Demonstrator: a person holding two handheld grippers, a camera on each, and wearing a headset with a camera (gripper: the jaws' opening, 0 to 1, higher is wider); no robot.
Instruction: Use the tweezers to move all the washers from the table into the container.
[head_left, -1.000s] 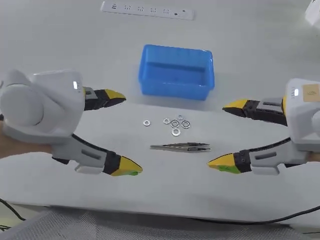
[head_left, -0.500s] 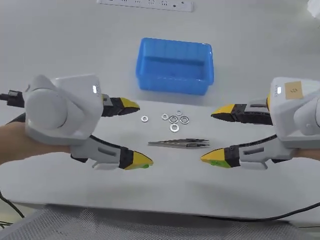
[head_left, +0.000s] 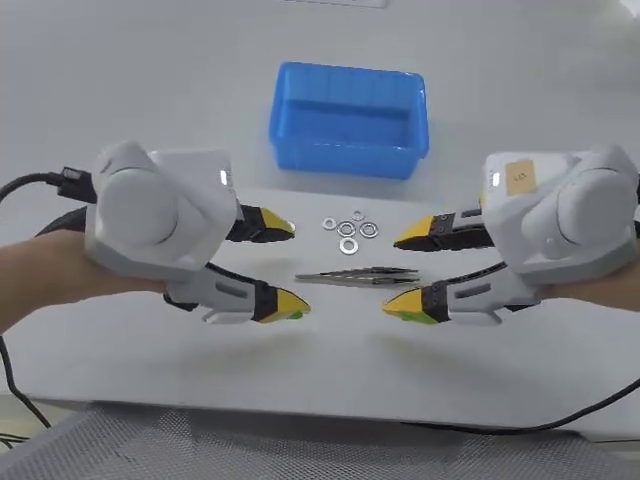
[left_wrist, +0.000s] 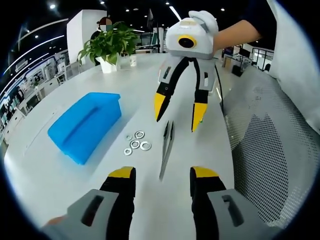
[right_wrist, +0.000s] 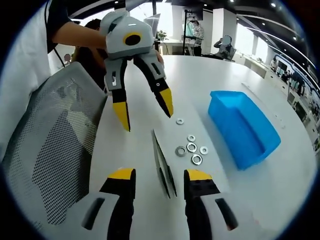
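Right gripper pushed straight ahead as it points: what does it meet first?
The right gripper would first meet the tweezers, lying in line with its open jaws; beyond them, the left gripper. Its height is unclear, so it may pass over.

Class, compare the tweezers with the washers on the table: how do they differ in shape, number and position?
The tweezers are one long, thin tool; the washers are several small flat rings. The tweezers lie nearer the person; the washers lie nearer the blue container. Both are silvery and rest on the table.
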